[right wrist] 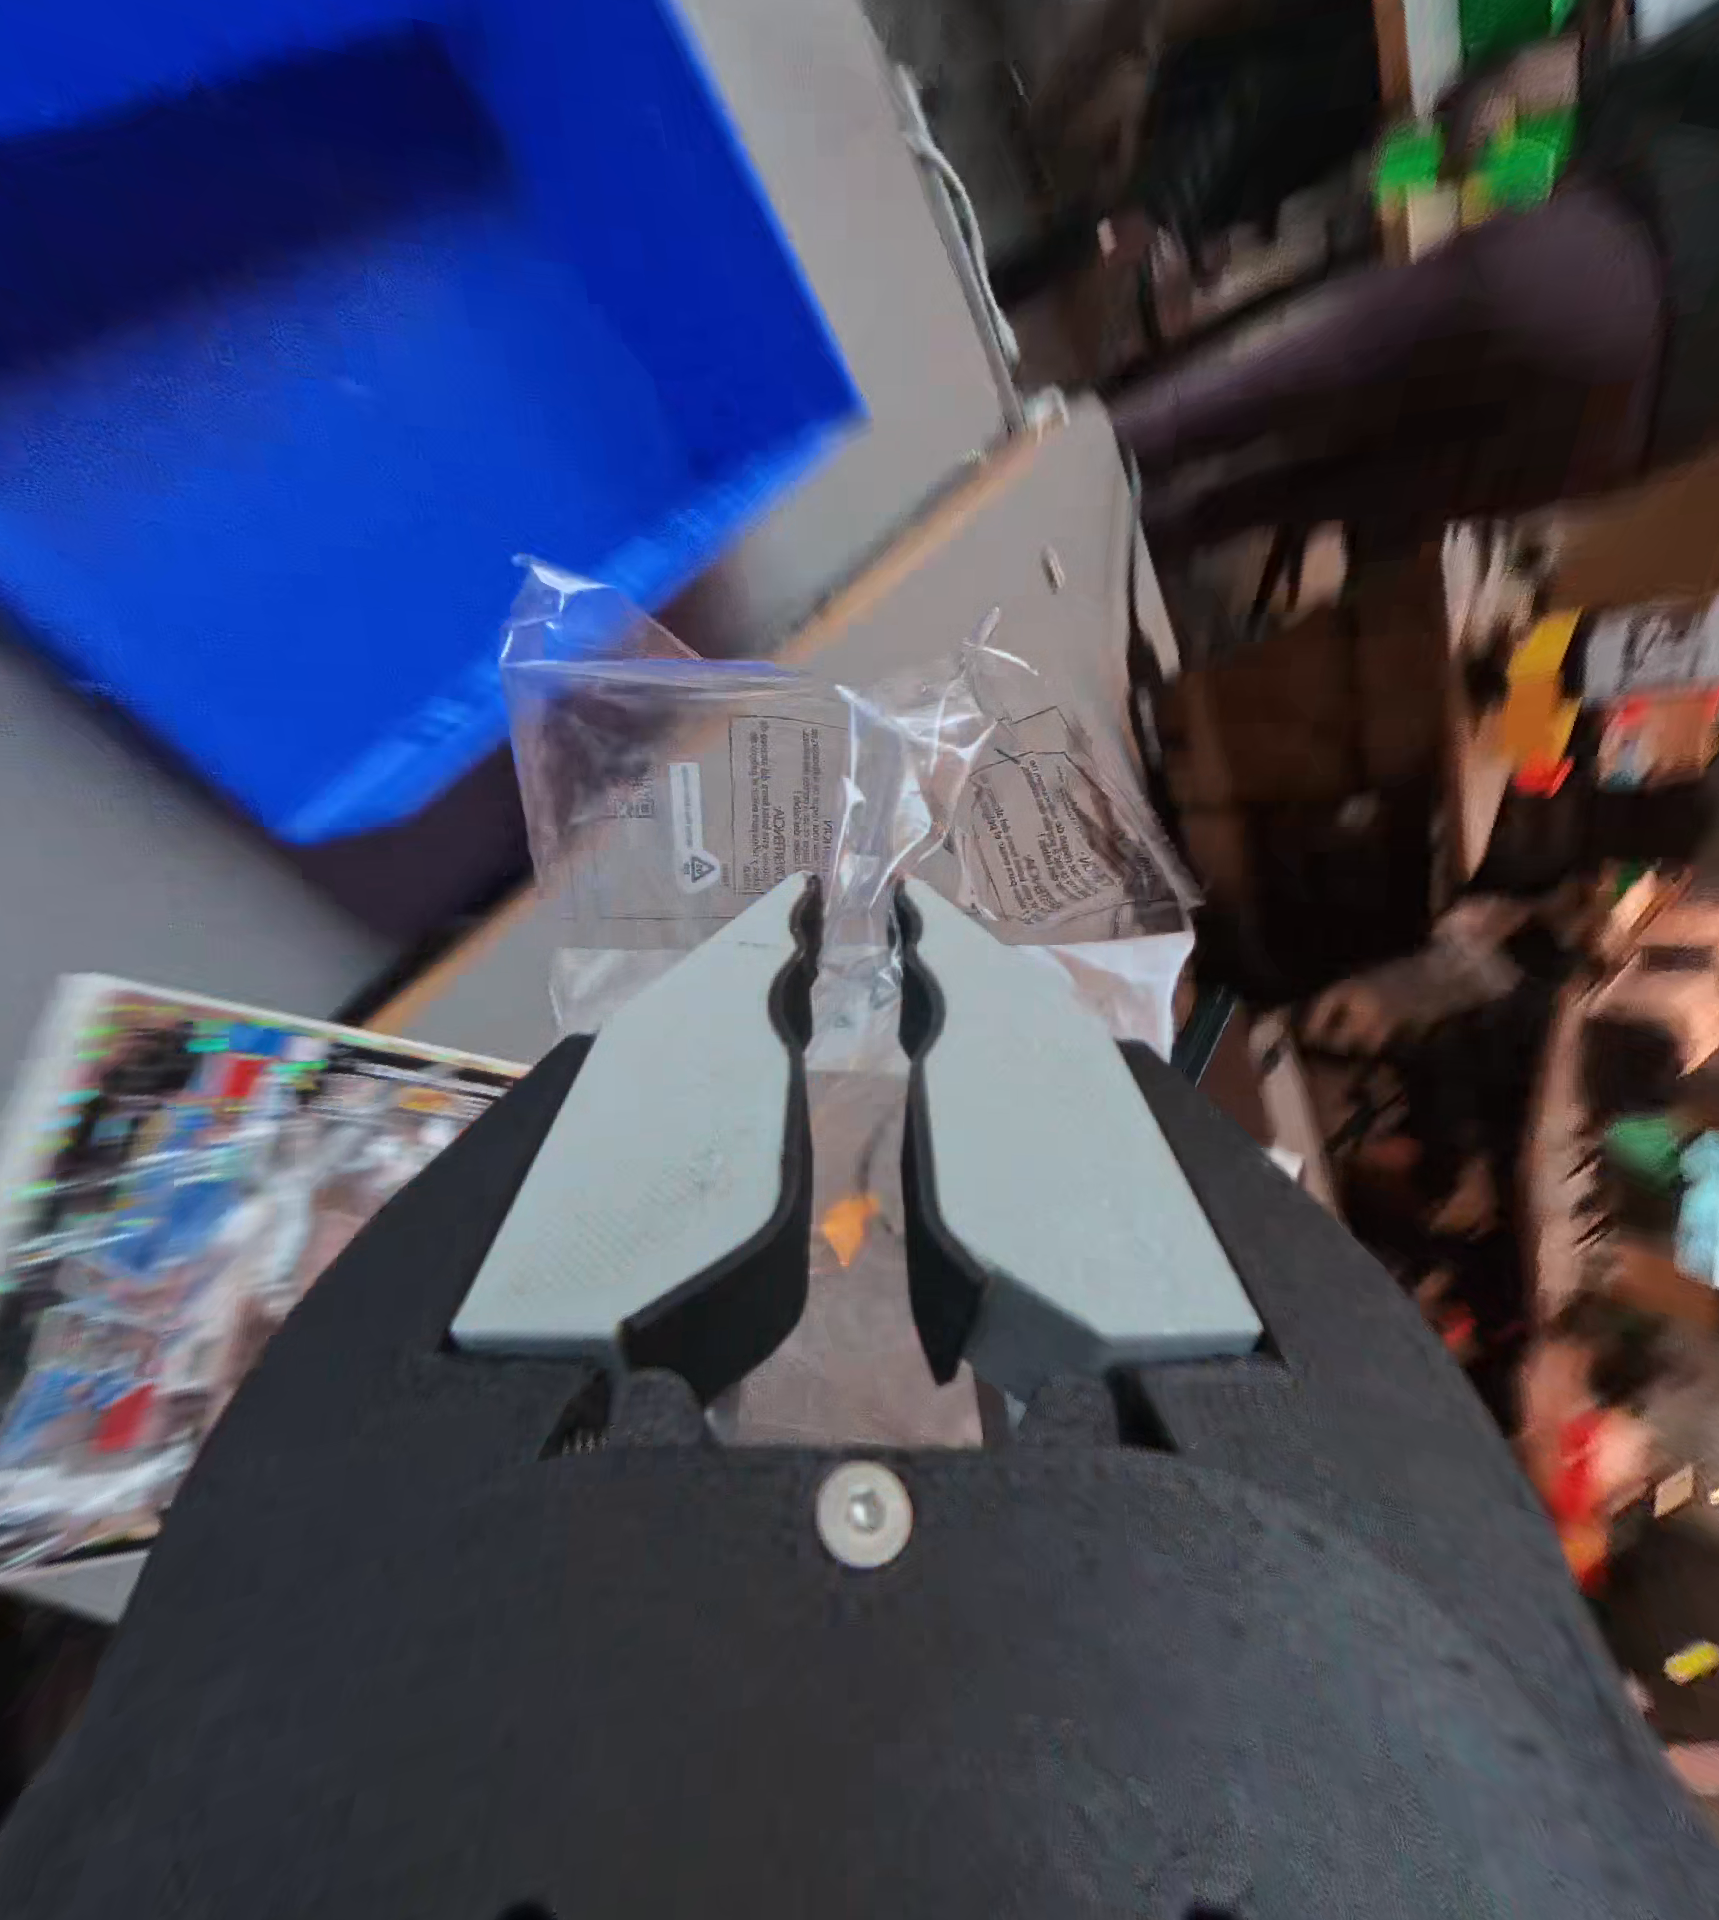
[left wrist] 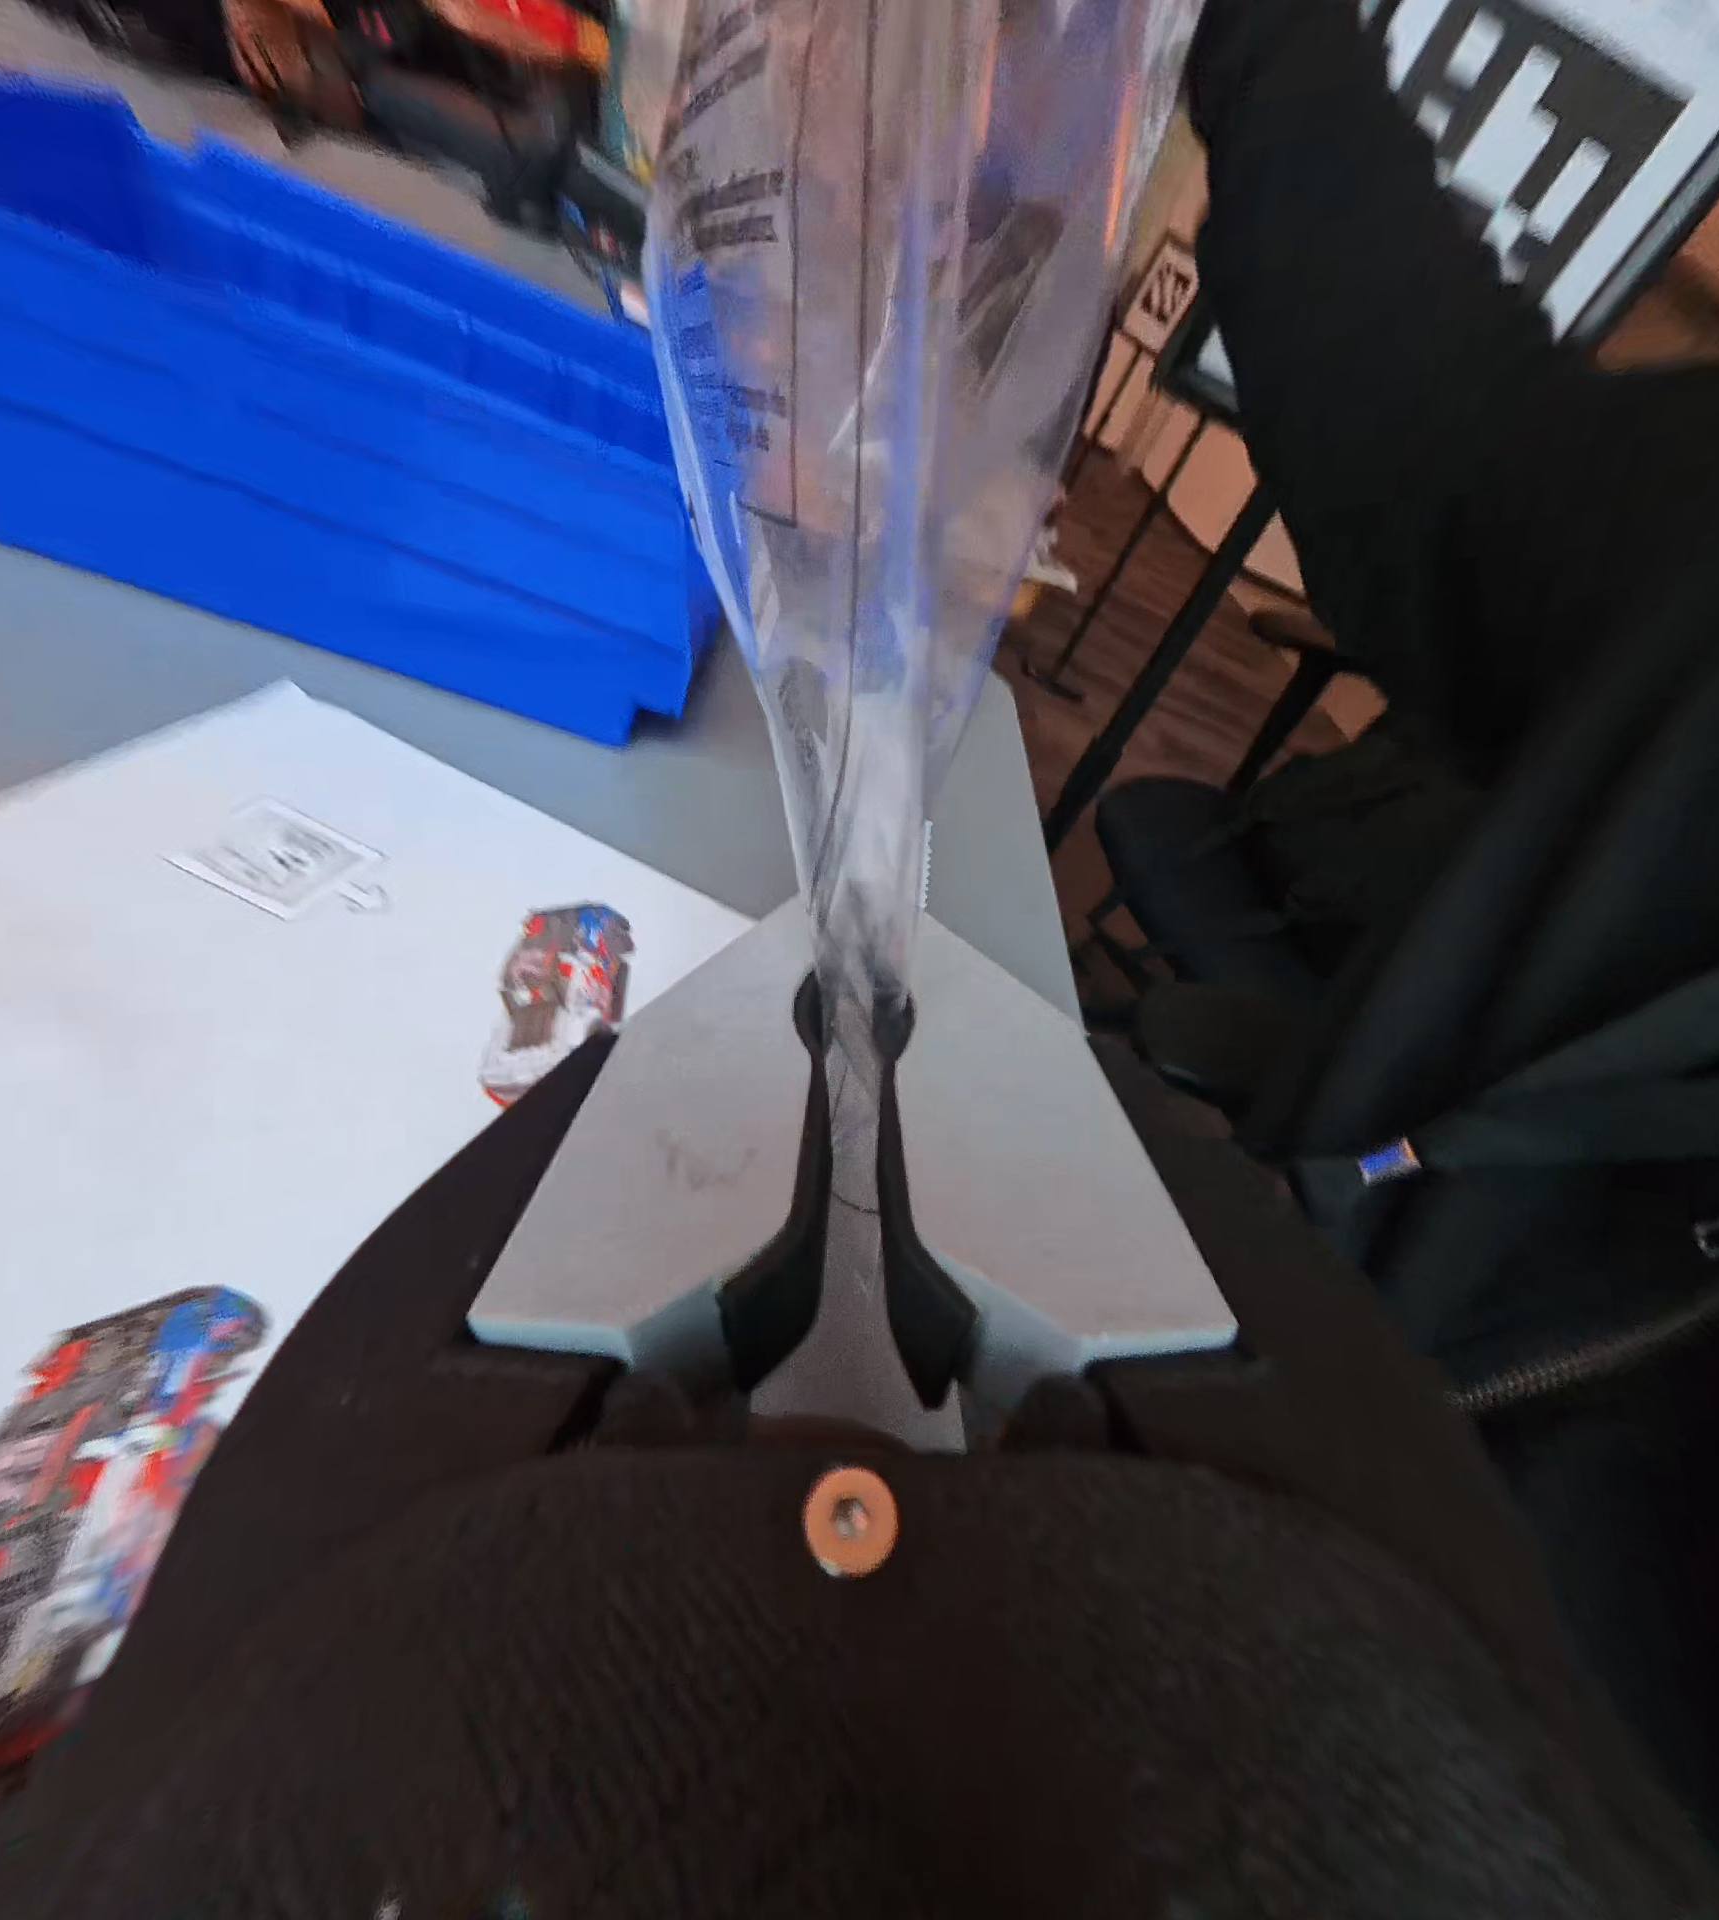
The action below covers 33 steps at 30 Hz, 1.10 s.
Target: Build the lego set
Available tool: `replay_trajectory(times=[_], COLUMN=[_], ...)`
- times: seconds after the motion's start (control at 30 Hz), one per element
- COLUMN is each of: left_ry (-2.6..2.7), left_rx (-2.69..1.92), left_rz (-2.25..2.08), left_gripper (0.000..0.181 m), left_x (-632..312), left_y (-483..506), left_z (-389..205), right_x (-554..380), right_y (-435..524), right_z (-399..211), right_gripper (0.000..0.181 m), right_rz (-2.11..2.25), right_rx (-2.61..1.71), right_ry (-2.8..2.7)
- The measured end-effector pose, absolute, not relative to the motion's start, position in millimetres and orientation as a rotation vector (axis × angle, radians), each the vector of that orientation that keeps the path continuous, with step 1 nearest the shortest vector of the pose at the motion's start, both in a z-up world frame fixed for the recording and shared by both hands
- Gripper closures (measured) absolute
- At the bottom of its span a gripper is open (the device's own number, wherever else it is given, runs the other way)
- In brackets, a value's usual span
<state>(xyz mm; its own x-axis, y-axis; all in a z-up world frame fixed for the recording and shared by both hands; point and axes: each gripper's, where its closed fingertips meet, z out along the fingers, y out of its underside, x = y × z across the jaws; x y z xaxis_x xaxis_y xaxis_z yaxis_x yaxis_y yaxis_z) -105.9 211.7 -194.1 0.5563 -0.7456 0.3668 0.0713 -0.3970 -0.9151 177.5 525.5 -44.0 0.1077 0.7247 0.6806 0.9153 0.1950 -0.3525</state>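
Observation:
My left gripper (left wrist: 855, 997) is shut on a clear plastic bag (left wrist: 865, 416) with printed panels, which stretches up and away from the fingertips above the table. My right gripper (right wrist: 857, 904) is shut on clear plastic bags (right wrist: 689, 790), crumpled and spread just beyond the fingertips. A small orange piece (right wrist: 850, 1226) shows between the right fingers behind the plastic. Two piles of small red, blue, white and dark lego pieces (left wrist: 564, 987) (left wrist: 76, 1475) lie on a white sheet (left wrist: 159, 987). A colourful printed booklet (right wrist: 159, 1247) lies at the left of the right wrist view.
A blue plastic bin (left wrist: 263, 416) stands on the grey table (left wrist: 34, 623) behind the white sheet; it also shows in the right wrist view (right wrist: 315, 416). A dark jacket (left wrist: 1561, 831) hangs past the table's right edge. Cluttered shelves (right wrist: 1561, 831) lie beyond the table.

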Motion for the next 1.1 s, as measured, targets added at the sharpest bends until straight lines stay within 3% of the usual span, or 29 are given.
replay_trajectory(times=[0.03,0.3,0.47,0.83,1.1], left_ry=[0.543,0.647,0.892,1.442,1.551], left_rx=[-1.725,-1.614,-1.833,-2.231,-2.336], left_rz=[-0.966,-0.626,-0.577,0.163,-0.175], left_gripper=[0.181,0.181,0.181,0.181,0.178], left_x=[-116,-179,-162,-163,-119], left_y=[211,192,179,184,195], left_z=[-179,-27,2,-55,-107], right_x=[154,-4,-50,-85,-106], right_y=[489,267,220,202,195], right_z=[-46,-100,-120,-110,-113], right_gripper=[0.172,0.174,0.175,0.176,0.181], right_rz=[-0.333,-0.451,-0.510,-0.407,-0.516], right_rx=[-1.471,-0.795,-0.632,-0.555,-0.406], right_ry=[-1.744,-2.046,-2.047,-1.937,-1.811])
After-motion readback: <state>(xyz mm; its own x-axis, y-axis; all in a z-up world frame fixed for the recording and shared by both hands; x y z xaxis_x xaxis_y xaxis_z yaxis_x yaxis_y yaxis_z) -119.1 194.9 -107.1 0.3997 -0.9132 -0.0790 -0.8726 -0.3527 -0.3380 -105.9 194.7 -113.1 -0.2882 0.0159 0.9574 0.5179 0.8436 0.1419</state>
